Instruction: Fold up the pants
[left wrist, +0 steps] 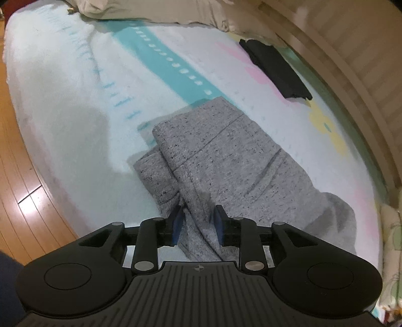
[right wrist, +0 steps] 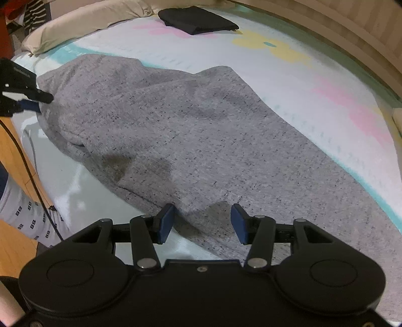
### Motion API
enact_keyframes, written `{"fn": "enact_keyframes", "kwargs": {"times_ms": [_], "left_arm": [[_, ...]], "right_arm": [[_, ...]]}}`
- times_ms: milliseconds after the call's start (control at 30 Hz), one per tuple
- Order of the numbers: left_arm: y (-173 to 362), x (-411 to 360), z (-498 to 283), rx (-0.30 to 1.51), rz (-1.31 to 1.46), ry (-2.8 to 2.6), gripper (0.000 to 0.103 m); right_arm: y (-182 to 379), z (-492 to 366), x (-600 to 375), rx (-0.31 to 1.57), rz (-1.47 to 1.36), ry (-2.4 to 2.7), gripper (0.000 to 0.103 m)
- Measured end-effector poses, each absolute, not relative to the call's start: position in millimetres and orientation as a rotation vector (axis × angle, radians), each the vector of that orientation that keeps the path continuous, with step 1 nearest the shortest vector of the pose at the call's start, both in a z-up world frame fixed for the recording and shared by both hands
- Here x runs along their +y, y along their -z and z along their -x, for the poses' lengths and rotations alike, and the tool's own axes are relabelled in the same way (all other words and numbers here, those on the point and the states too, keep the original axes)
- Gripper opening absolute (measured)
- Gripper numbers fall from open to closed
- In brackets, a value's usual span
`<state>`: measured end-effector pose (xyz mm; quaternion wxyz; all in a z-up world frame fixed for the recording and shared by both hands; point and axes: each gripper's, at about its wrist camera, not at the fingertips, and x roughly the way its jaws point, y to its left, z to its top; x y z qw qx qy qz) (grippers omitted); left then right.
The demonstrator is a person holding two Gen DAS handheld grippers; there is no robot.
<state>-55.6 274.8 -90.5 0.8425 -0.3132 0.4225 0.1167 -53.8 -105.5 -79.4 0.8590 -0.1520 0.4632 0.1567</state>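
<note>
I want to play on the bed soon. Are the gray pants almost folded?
Not yet. One end of the gray pants already lies doubled over itself. The left tool has cloth between its fingers, and the right tool is open over the other end. The pants are still long and rumpled across the bed, so more folds are left. The black folded garment looks finished.

Indoor light was soft and even; glare streaked the wooden floor (left wrist: 30, 198), fisheye bending curved the edges, and fabric detail looked slightly blurred
</note>
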Motion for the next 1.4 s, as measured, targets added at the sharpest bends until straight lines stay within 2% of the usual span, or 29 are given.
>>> {"fn": "enact_keyframes", "kwargs": {"times_ms": [67, 100, 133, 167, 200, 433, 500, 533, 567, 600, 633, 667, 767, 833, 967, 1267, 1333, 1367, 1400], "left_arm": [[86, 270, 65, 0.875, 0.67, -0.264, 0.031], [84, 268, 71, 0.855, 0.676, -0.269, 0.036], [85, 266, 75, 0.851, 0.675, -0.275, 0.043], [88, 264, 76, 0.873, 0.675, -0.28, 0.057], [92, 265, 75, 0.895, 0.689, -0.274, 0.062], [110, 283, 62, 0.813, 0.885, -0.289, 0.065], [111, 283, 55, 0.773, 0.919, -0.301, 0.082], [110, 281, 50, 0.759, 0.912, -0.302, 0.082], [109, 279, 46, 0.759, 0.886, -0.303, 0.081], [106, 276, 44, 0.755, 0.855, -0.314, 0.054], [101, 273, 42, 0.746, 0.793, -0.335, 0.019], [94, 271, 37, 0.762, 0.717, -0.316, 0.015], [63, 266, 39, 0.656, 0.583, -0.248, 0.015], [56, 264, 38, 0.647, 0.495, -0.239, 0.015], [98, 288, 28, 0.821, 0.679, -0.325, 0.019], [98, 287, 33, 0.8, 0.654, -0.326, 0.022], [97, 285, 33, 0.8, 0.642, -0.326, 0.023], [97, 285, 34, 0.8, 0.643, -0.324, 0.023], [97, 287, 36, 0.799, 0.654, -0.322, 0.023]], "right_arm": [[78, 55, -104, 0.971, 0.322, -0.334, 0.057], [78, 56, -105, 0.969, 0.321, -0.336, 0.057], [78, 56, -105, 0.97, 0.319, -0.338, 0.057], [77, 56, -106, 0.972, 0.317, -0.338, 0.057], [77, 55, -106, 0.976, 0.313, -0.338, 0.057], [75, 52, -102, 0.979, 0.288, -0.355, 0.057], [75, 51, -100, 0.98, 0.287, -0.362, 0.058], [76, 51, -99, 0.982, 0.286, -0.365, 0.058], [77, 51, -98, 0.985, 0.286, -0.369, 0.058], [77, 51, -97, 0.988, 0.286, -0.37, 0.058], [78, 52, -96, 0.99, 0.287, -0.371, 0.058], [78, 53, -95, 0.99, 0.29, -0.374, 0.058], [77, 56, -94, 0.974, 0.319, -0.374, 0.058], [74, 58, -99, 0.964, 0.313, -0.367, 0.058], [70, 53, -113, 0.956, 0.273, -0.341, 0.059], [85, 58, -104, 0.925, 0.445, -0.361, 0.056], [88, 59, -103, 0.905, 0.463, -0.36, 0.047], [89, 57, -103, 0.908, 0.462, -0.363, 0.019], [89, 57, -102, 0.925, 0.46, -0.38, 0.009]]}}
